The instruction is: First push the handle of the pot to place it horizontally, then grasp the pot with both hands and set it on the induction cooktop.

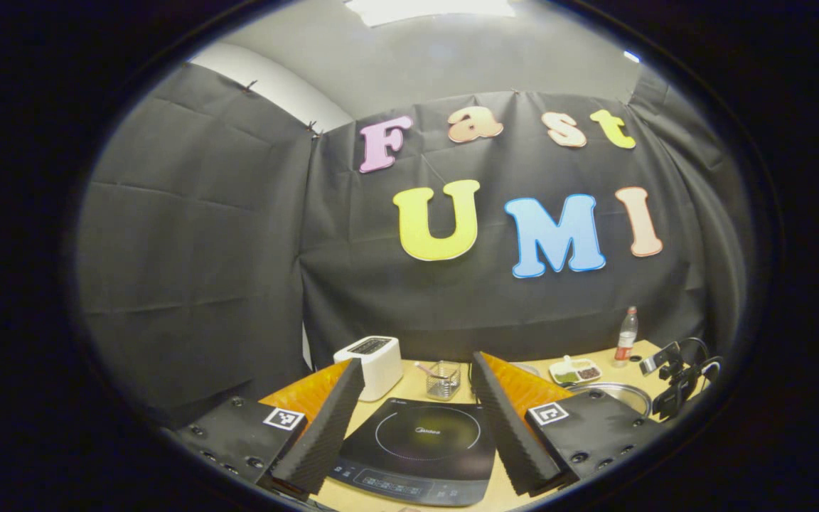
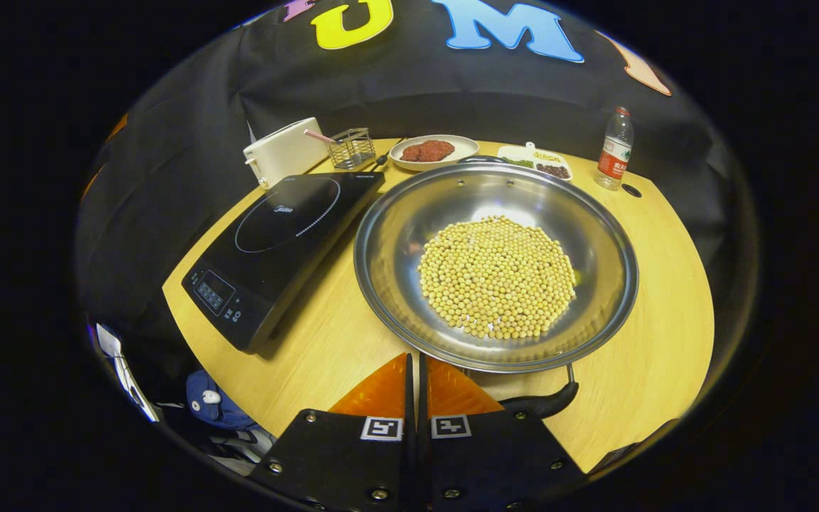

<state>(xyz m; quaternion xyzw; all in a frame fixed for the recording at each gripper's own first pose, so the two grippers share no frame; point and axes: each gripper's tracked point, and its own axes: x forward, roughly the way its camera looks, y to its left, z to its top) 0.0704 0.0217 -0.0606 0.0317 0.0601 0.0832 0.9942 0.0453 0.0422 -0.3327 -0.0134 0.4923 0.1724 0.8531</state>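
Pot (image 2: 496, 267) of beans on table (image 2: 665, 341), just right of cooktop (image 2: 278, 249); handle (image 2: 541, 404) at near rim. Right gripper (image 2: 416, 366) fingers together, empty, beside handle. Left gripper (image 1: 416, 373) spread wide above cooktop.

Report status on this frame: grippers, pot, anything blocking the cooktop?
Left gripper open, above induction cooktop. Right gripper shut, empty, at pot near handle. Pot of soybeans on table, beside cooktop. Cooktop surface bare.

The wooden surface (image 2: 651, 355) carries the induction cooktop (image 2: 281, 242). Right of the cooktop sits the pot (image 2: 395, 249) of beans; behind the cooktop stand a toaster (image 2: 281, 153), wire basket (image 2: 352, 147), plate (image 2: 466, 146), sectioned dish (image 2: 534, 158) and bottle (image 2: 614, 149).
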